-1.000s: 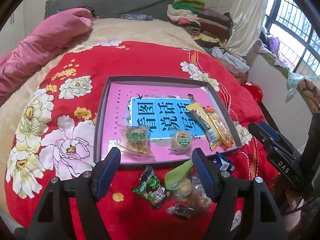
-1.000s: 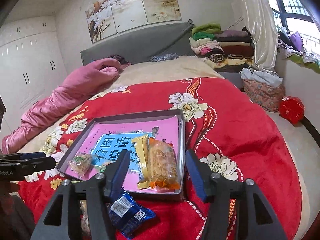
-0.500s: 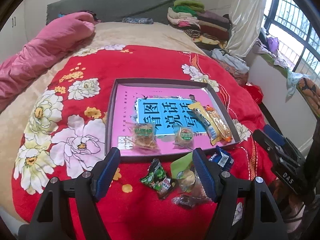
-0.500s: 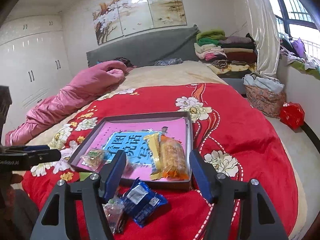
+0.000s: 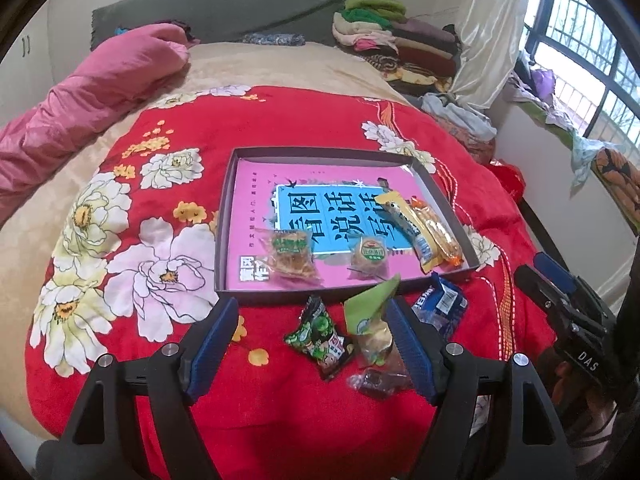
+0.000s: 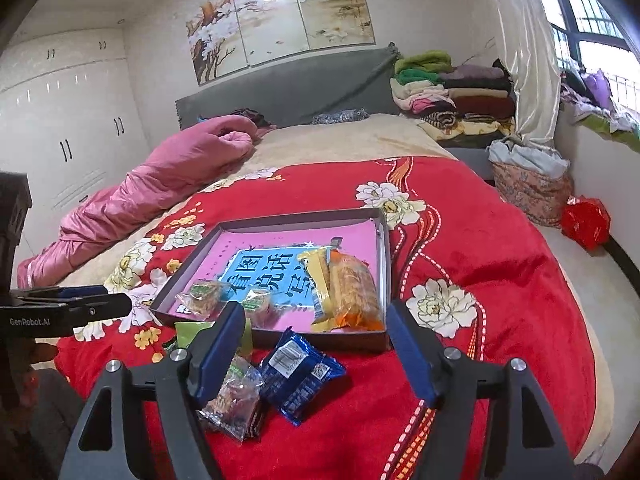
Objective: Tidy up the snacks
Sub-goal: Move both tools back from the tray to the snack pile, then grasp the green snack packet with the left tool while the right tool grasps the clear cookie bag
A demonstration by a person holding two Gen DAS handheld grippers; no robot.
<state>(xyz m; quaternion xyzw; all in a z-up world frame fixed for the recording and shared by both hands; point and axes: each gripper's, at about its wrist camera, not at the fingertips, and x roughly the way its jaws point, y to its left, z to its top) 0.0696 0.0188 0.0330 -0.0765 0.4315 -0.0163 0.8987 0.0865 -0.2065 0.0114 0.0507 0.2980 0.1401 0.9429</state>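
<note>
Snacks [image 6: 300, 376] beneath opening, empty right gripper [image 6: 316, 344]

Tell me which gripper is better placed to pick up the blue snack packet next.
Right, probably. The blue snack packet lies between the right gripper's opening, empty jaws; it sits off to the side of the left gripper, outside its fingers.

Green snack packet [image 6: 188, 330] mostly hidden behind right claw [image 6: 316, 346] finger; box [image 6: 280, 336] lettering partly covered.
</note>
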